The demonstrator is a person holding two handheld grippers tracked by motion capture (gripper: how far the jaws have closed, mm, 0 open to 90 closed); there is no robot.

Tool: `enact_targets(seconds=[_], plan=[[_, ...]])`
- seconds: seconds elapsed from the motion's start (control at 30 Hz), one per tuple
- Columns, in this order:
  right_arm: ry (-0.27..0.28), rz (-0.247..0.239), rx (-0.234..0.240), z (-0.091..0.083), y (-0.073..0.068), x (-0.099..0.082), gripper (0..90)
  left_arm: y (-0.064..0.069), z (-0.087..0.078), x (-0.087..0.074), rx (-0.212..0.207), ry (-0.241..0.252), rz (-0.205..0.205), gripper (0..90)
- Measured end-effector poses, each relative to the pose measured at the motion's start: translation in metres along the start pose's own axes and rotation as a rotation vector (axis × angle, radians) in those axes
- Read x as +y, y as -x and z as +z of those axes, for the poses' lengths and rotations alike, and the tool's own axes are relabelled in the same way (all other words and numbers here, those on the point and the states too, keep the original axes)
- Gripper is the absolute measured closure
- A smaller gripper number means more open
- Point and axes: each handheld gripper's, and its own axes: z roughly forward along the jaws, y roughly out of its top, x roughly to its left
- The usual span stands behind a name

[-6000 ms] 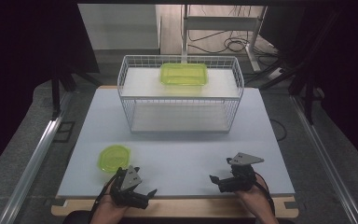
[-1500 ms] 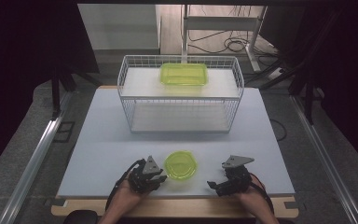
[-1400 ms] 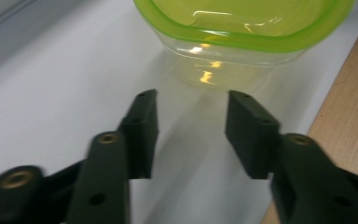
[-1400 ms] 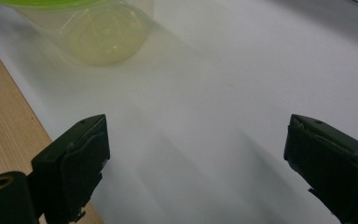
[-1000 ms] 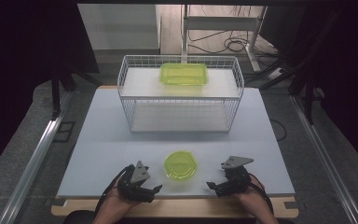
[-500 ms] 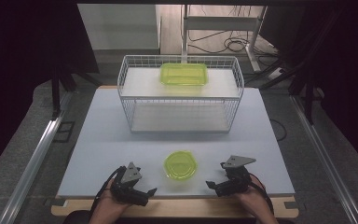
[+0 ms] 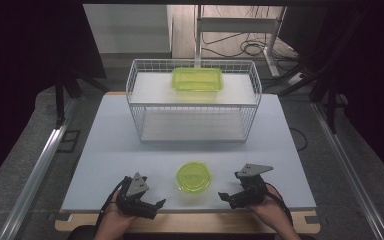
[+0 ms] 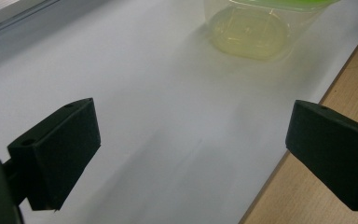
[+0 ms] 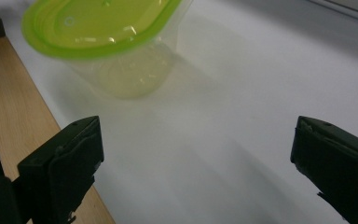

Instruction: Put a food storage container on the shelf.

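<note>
The round lidded container (image 7: 194, 176) stands on the tabletop (image 7: 130, 150) between my grippers, at 12 o'clock of the near edge. My left gripper (image 7: 150, 205) has just been opening its fingers, with nothing between them; my right gripper (image 7: 228, 197) is spread wide too. The container is light, so a careless finger may push it over the edge.

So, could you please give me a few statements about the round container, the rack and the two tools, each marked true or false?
1. The round lidded container stands on the table between the left tool and the right tool. True.
2. The left tool grips the round container. False: its jaws stand open, with nothing between them, having just been opening.
3. A rectangular green container lies on the top shelf of the wire rack. True.
4. The round container's lid is off. False: the green lid is on it.
5. The right tool is open. True.
</note>
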Motion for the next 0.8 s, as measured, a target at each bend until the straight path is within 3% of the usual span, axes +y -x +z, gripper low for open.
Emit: enact_targets(seconds=[0.1, 0.2, 0.43, 0.57, 0.8], plan=[[-0.005, 0.025, 0.010, 0.002, -0.001, 0.007, 4.0, 0.000, 0.001, 0.000, 0.012, -0.008, 0.005, 2.9], [-0.006, 0.066, 0.029, 0.000, 0.001, 0.016, 10.7, 0.000, 0.001, 0.000, 0.012, -0.013, 0.008, 2.9], [-0.005, 0.162, 0.134, -0.005, 0.014, 0.046, 33.0, -0.001, 0.000, 0.001, 0.020, -0.017, 0.008, 3.2], [-0.009, 0.227, 0.202, 0.006, 0.023, 0.057, 40.3, -0.001, 0.000, 0.000, 0.025, -0.018, 0.009, 3.3], [-0.060, 0.244, 0.258, 0.029, 0.026, 0.068, 50.9, 0.000, 0.001, 0.000, 0.022, -0.026, 0.020, 3.6]])
